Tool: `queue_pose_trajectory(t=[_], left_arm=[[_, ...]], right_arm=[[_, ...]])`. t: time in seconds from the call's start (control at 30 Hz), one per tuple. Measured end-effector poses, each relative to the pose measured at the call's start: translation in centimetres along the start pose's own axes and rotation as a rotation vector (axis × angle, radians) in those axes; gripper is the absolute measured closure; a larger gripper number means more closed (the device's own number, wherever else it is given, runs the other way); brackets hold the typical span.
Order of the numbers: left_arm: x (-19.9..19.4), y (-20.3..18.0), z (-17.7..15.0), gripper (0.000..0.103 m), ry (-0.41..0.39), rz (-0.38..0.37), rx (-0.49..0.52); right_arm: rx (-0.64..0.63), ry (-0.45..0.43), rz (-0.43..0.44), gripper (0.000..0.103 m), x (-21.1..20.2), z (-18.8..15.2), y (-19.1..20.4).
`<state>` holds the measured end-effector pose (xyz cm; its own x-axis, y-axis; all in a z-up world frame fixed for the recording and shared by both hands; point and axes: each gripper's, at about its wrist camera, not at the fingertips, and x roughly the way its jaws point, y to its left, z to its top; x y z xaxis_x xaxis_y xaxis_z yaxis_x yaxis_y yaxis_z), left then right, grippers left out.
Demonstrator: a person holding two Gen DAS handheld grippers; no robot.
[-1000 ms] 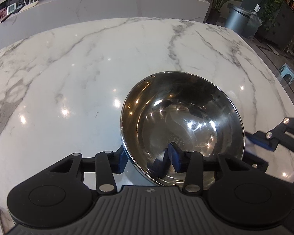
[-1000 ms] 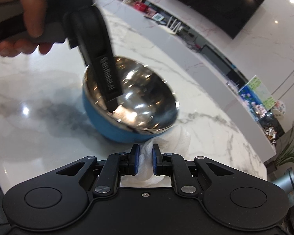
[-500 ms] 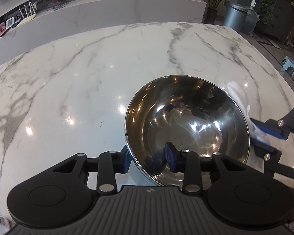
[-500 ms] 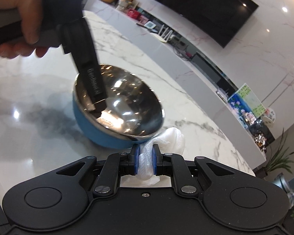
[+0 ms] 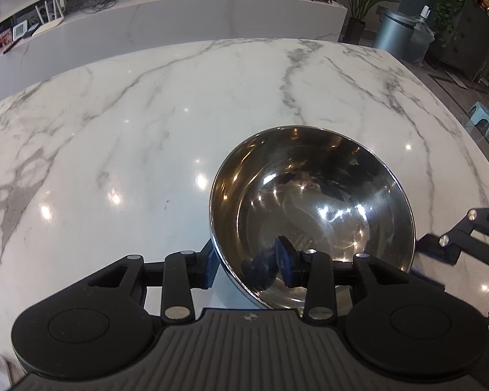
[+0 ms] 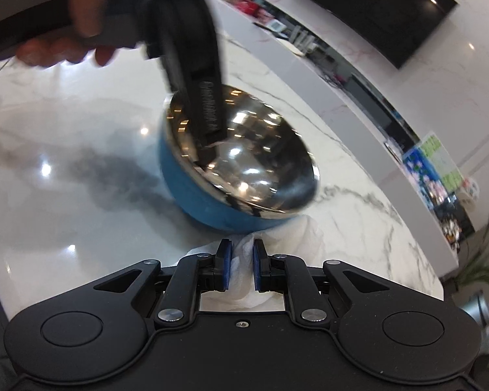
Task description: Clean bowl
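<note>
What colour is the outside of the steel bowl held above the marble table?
Blue; the bowl shows its outer wall best in the right wrist view.

Blue-sided, mirror-steel bowl [image 6: 212, 195]; white tissue [image 6: 244, 260]; grey-veined white marble counter [image 5: 146, 130].

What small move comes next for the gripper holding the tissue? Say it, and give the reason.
Probably lift the right gripper over the near rim and press the white tissue into the bowl. The tissue is pinched between its fingers but sits low, outside the blue wall, while the steel inside is unwiped. The left gripper clamps the far rim and tilts the bowl toward it, so the opening is offered.
</note>
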<state>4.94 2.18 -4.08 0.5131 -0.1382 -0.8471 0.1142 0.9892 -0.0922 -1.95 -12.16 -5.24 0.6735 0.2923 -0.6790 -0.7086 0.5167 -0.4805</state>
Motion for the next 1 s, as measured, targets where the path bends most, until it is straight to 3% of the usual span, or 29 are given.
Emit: queue_pose_trajectory(t=[0.13, 0.2, 0.27, 0.37, 0.5, 0.73, 0.87, 1.0], left_arm=[[-0.1, -0.2, -0.1, 0.066, 0.004, 0.004, 0.005], [-0.1, -0.2, -0.1, 0.063, 0.006, 0.004, 0.006], [0.0, -0.3, -0.1, 0.063, 0.008, 0.004, 0.007], [0.0, -0.4, -0.1, 0.062, 0.011, 0.002, 0.004], [-0.2, 0.1, -0.3, 0.059, 0.025, -0.007, -0.035], [-0.6, 0.7, -0.9, 0.033, 0.042, -0.052, -0.112], [-0.4, 0.9, -1.1, 0.032, 0.057, -0.075, -0.150], [-0.1, 1.0, -1.0, 0.037, 0.075, -0.090, -0.163]], right_arm=[[0.086, 0.057, -0.072, 0.086, 0.2, -0.3, -1.1], [0.142, 0.053, -0.074, 0.057, 0.2, -0.4, -1.6], [0.220, 0.029, -0.061, 0.052, 0.1, -0.5, -2.1], [0.316, 0.029, -0.009, 0.051, 0.7, -0.6, -2.8], [0.413, 0.067, -0.002, 0.052, 1.6, -0.9, -3.6], [0.578, 0.105, 0.058, 0.059, 2.0, -1.7, -4.7], [0.621, 0.103, 0.092, 0.074, 2.4, -1.8, -5.1], [0.614, 0.101, 0.099, 0.079, 2.6, -1.7, -5.1]])
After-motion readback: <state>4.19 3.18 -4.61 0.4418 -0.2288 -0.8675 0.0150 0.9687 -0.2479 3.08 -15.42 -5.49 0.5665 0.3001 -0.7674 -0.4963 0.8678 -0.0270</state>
